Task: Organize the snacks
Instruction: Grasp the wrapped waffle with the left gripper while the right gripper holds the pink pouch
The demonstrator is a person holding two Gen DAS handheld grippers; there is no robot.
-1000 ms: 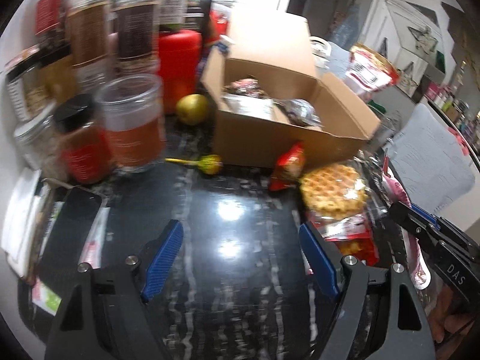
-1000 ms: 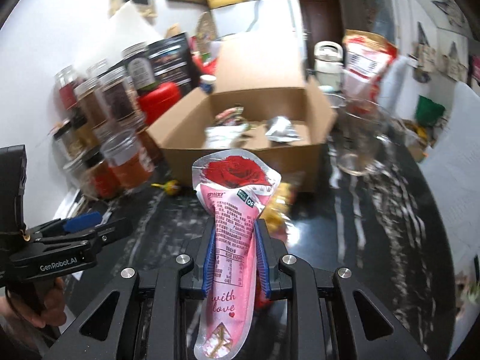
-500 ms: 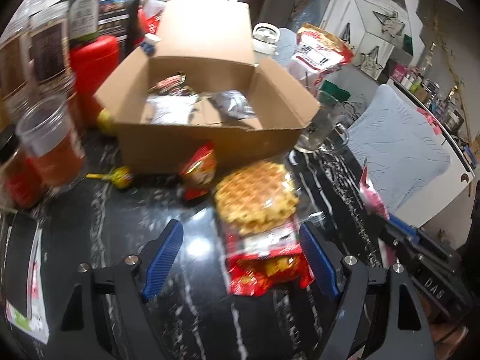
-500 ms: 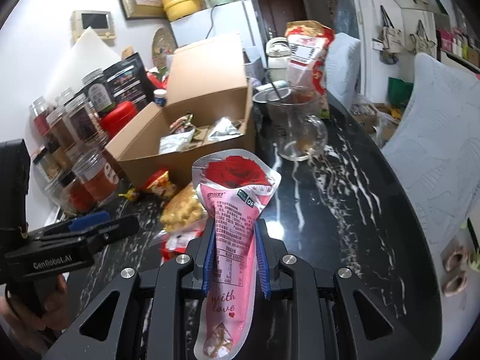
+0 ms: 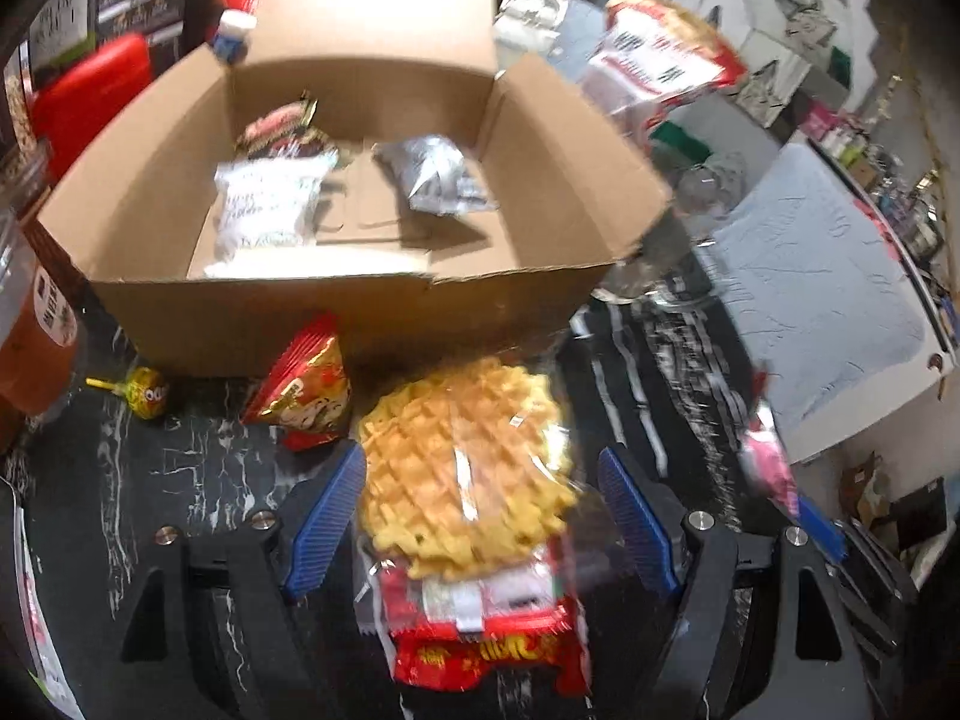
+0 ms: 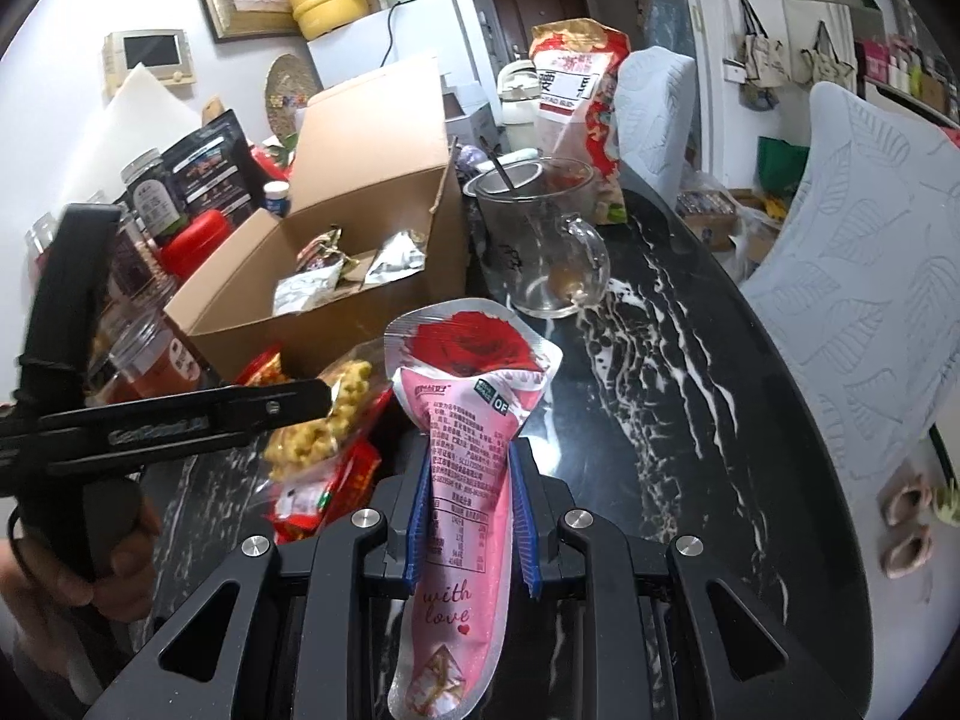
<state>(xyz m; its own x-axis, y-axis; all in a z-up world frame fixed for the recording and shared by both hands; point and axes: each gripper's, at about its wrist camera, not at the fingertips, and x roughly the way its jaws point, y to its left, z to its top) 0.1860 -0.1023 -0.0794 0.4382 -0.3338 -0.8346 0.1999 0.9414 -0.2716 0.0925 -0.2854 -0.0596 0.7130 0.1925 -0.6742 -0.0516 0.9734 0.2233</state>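
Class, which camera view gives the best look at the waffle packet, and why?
The left wrist view: the waffle packet lies whole and central between the open fingers of the left hand-held gripper. In the right wrist view the packet sits off to the side, partly hidden behind that gripper.

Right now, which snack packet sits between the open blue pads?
The waffle packet, clear-wrapped with a red end, between the left hand-held gripper pads. The small red packet lies outside them.

The left tongs (image 6: 300, 399) cover part of the waffle pack (image 6: 324, 420).
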